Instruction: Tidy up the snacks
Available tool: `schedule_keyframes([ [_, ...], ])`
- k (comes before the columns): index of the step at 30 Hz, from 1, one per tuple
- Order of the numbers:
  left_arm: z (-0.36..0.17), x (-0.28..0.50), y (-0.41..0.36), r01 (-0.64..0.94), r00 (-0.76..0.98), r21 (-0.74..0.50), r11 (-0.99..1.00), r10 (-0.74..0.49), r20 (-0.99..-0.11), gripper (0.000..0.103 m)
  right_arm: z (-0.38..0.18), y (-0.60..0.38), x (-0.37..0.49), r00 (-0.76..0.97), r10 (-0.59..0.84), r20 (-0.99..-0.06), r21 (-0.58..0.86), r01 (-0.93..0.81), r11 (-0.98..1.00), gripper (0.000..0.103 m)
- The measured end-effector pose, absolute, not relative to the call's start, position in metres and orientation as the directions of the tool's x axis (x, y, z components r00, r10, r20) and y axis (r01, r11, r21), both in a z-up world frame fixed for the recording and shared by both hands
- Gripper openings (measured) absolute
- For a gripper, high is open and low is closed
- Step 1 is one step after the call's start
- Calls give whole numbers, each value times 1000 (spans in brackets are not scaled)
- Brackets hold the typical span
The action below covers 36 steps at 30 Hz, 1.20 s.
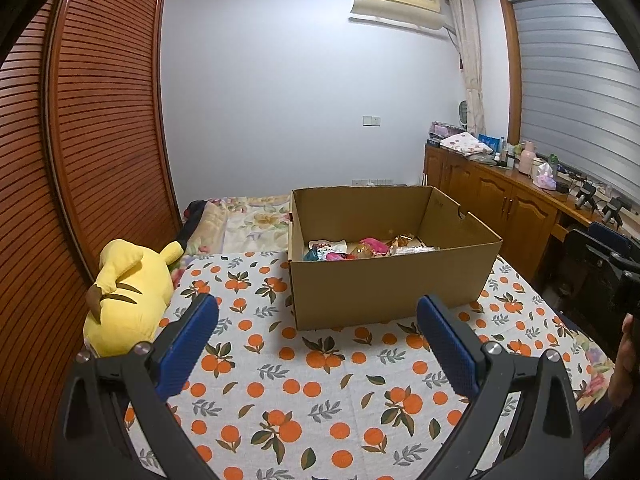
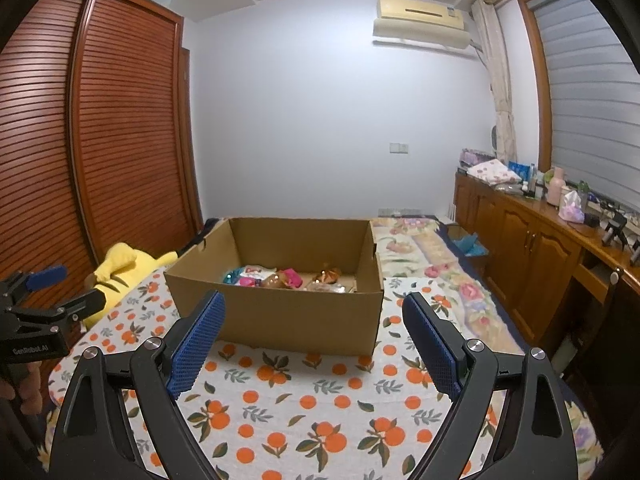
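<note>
An open brown cardboard box (image 1: 384, 280) (image 2: 288, 312) stands on the bed with the orange-print cloth (image 1: 304, 380) (image 2: 320, 400). Several bright snack packets (image 1: 360, 250) (image 2: 280, 278) lie on its floor. My left gripper (image 1: 318, 316) hovers open over the cloth in front of the box, nothing between its blue pads (image 1: 188, 344). My right gripper (image 2: 314, 312) is likewise open and empty, short of the box's near wall. In the right wrist view the left gripper (image 2: 64, 290) also shows at the far left, jaws apart, held by a hand (image 2: 24, 384).
A yellow plush toy (image 1: 128, 292) (image 2: 116, 272) lies left of the box by the slatted wardrobe (image 1: 92, 128). A floral quilt (image 2: 420, 248) covers the bed beyond. A cluttered wooden sideboard (image 2: 532, 248) runs along the right wall.
</note>
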<state>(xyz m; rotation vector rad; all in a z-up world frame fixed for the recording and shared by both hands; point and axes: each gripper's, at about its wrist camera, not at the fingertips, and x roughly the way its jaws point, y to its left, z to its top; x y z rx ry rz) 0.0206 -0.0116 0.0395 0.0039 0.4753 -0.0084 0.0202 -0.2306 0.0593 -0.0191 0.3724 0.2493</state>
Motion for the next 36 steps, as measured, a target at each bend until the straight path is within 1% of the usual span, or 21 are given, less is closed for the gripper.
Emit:
schedule_keyframes([
  [36,37,20,-9,2,890,6,1000,1,-455,100,59,-231,20,902,236,-362,28,-243,970,92],
])
